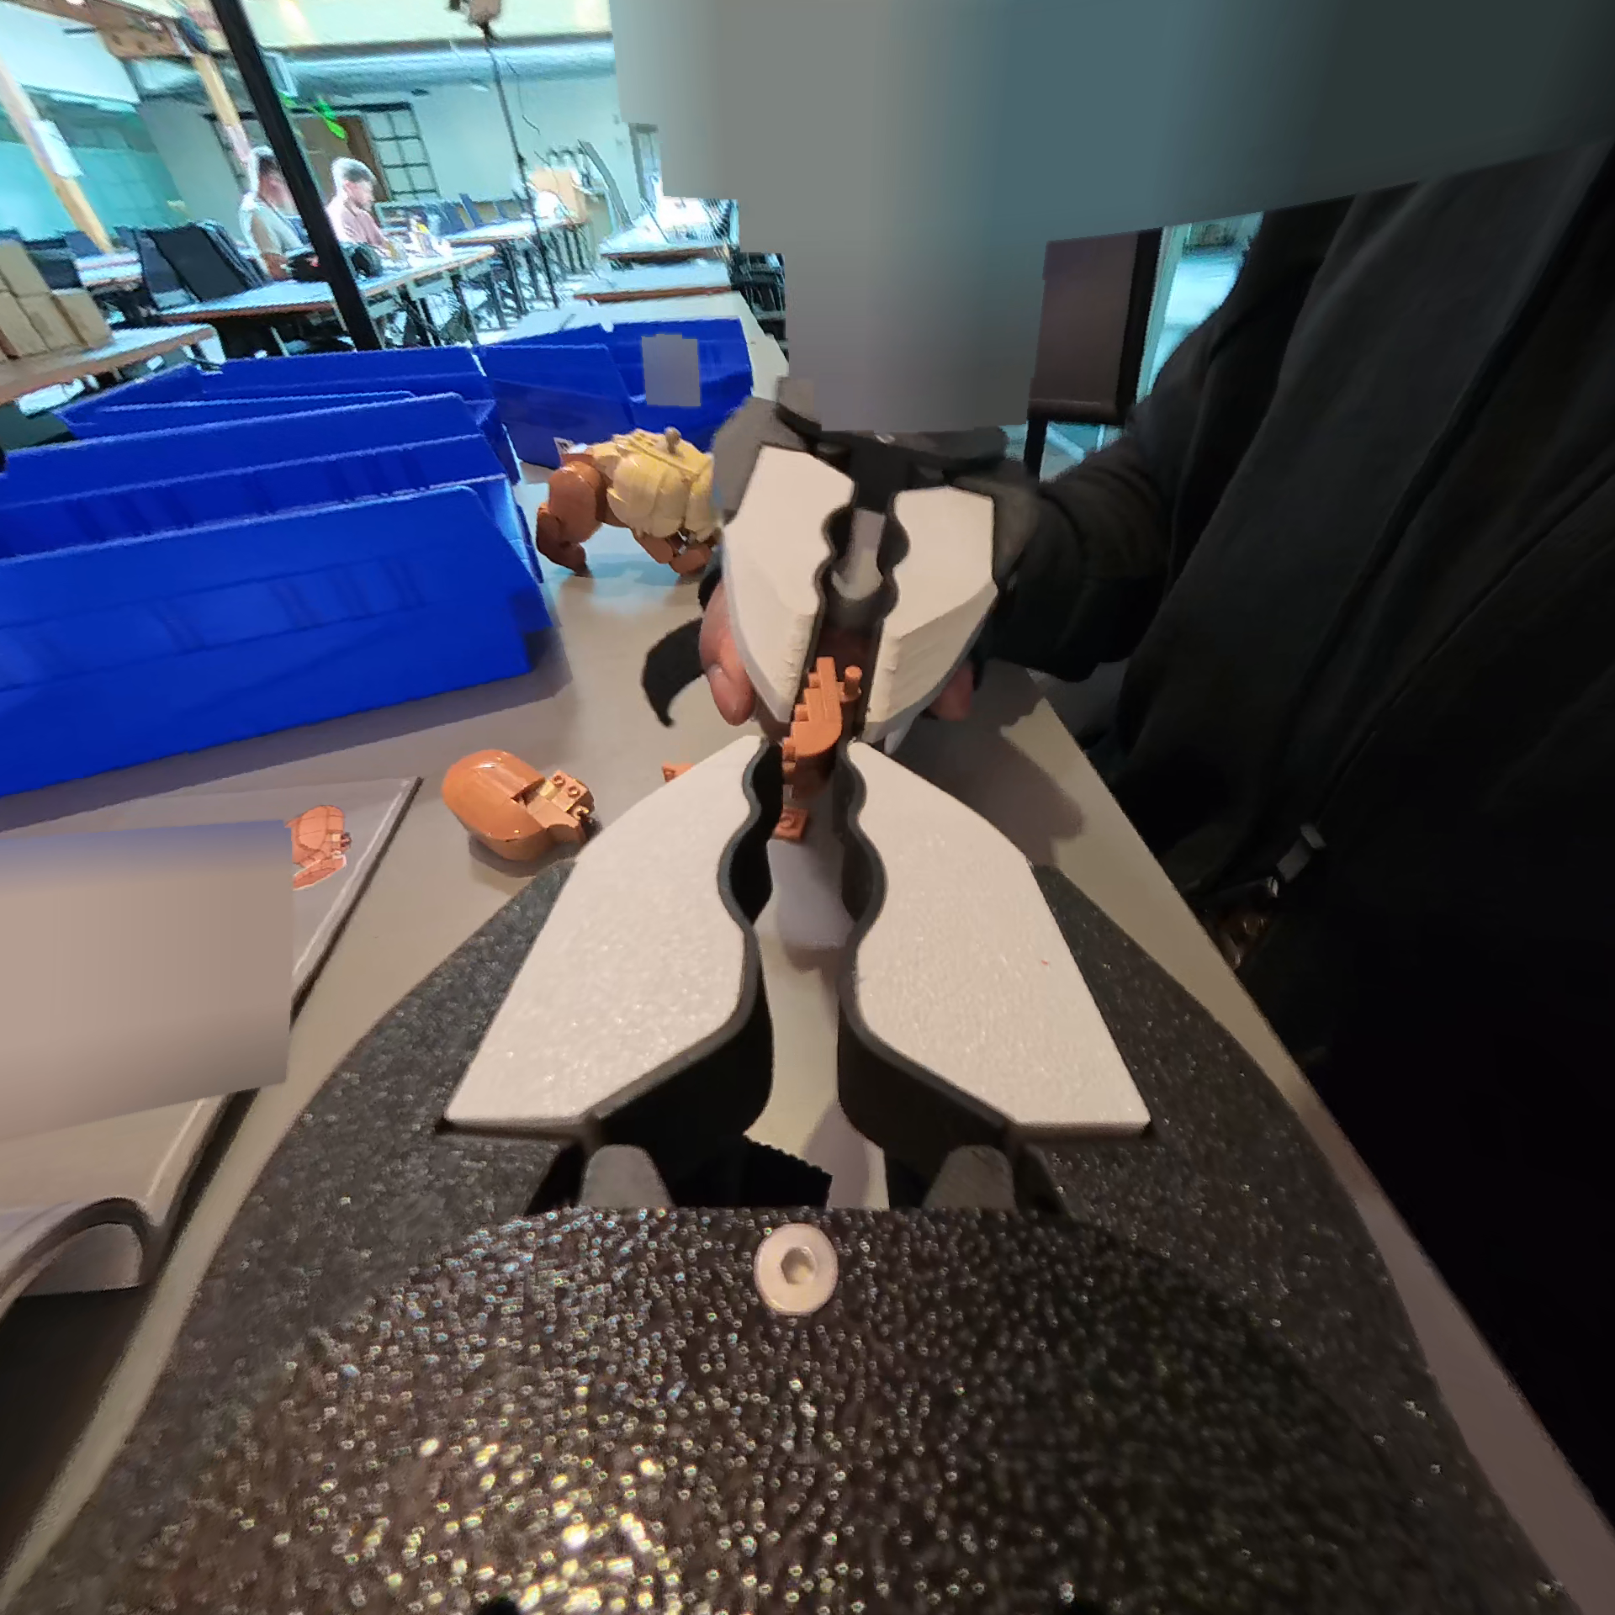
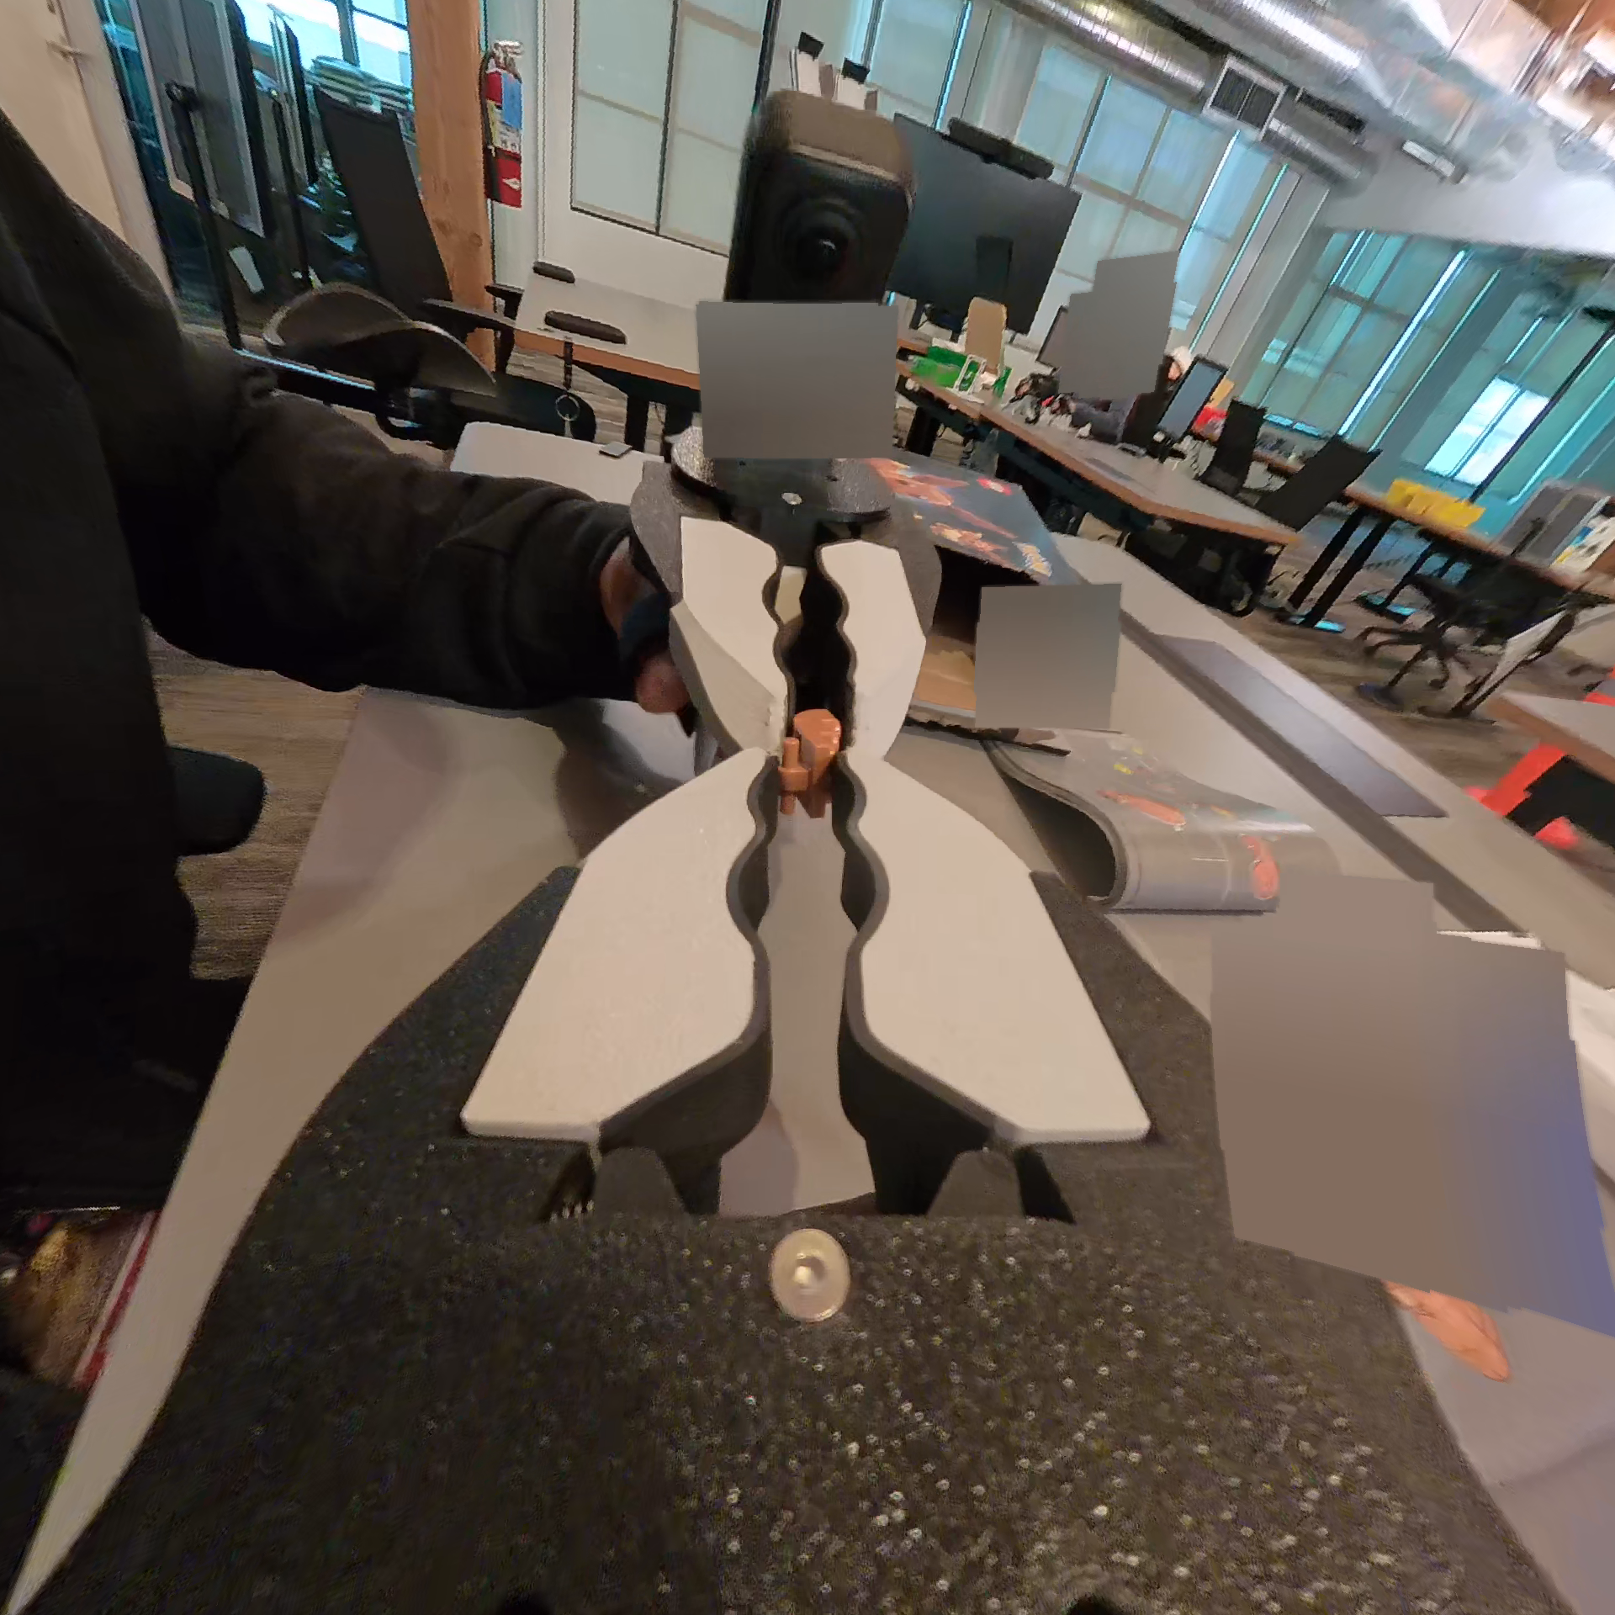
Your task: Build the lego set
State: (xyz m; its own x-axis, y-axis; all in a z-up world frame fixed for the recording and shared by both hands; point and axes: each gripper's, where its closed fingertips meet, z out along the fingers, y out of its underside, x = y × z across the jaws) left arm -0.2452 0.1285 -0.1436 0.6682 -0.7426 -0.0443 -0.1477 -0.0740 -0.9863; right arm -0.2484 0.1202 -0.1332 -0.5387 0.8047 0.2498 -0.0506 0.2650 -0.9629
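A small brown lego assembly (image 1: 817, 725) with a stepped edge and a peg is held in the air between my two grippers, which face each other tip to tip above the grey table (image 1: 603, 664). My left gripper (image 1: 804, 773) is shut on its lower end. My right gripper (image 1: 835, 673) is shut on its upper end, with a hand behind it. In the right wrist view the assembly (image 2: 808, 756) sits between my right gripper (image 2: 804, 782) and the left gripper (image 2: 808, 721). A small brown plate (image 1: 791, 821) shows just below the assembly.
A rounded brown sub-assembly (image 1: 516, 804) and a tan and brown partly built model (image 1: 638, 507) lie on the table. Blue bins (image 1: 262, 559) stand at the left. An instruction booklet (image 2: 1180, 839) and an open box (image 2: 961, 533) lie beyond. A person in dark clothing (image 1: 1355, 612) is close by. My two grippers' fingertips are within a few centimetres of each other. The rounded brown sub-assembly (image 1: 516, 804) is about equally far from each gripper, around 15 cm.
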